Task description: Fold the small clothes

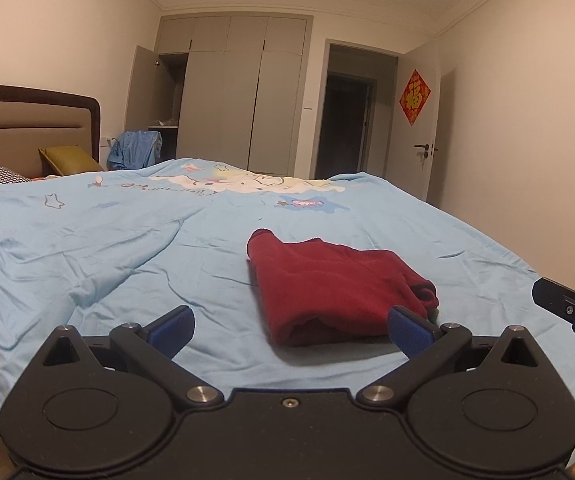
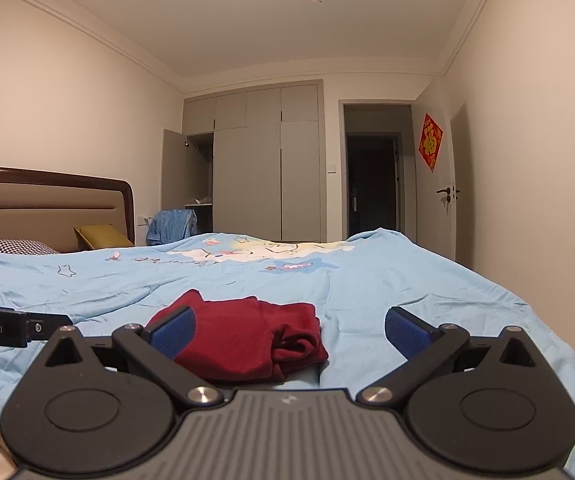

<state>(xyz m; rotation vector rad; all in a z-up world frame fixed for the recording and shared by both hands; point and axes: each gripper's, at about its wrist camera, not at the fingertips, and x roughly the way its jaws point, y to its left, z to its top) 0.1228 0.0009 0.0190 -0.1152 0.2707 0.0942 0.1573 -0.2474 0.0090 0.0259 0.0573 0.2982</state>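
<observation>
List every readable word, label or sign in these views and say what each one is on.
"Robot.AI": white print on the black body of the left gripper, at the left edge of the right wrist view; the start is cut off by the frame.
Red diamond decoration on the open door: one gold character, too blurred to read for certain.
Cartoon bedsheet lettering: too small to read.

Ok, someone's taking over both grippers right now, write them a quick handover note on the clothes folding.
Left gripper: open, holding nothing, just short of the near edge of the red garment.
Right gripper: open, empty, hovering beside the left one, near the same garment.
The red garment lies on the light blue bedsheet in a compact, roughly rectangular bundle; its right end is bunched and rolled rather than flat.
Done: it looks mostly folded.
Left: probably tidy that bunched end, or make one last fold. No other small clothes show on the bed; blue clothing hangs by the wardrobe, out of reach.
</observation>
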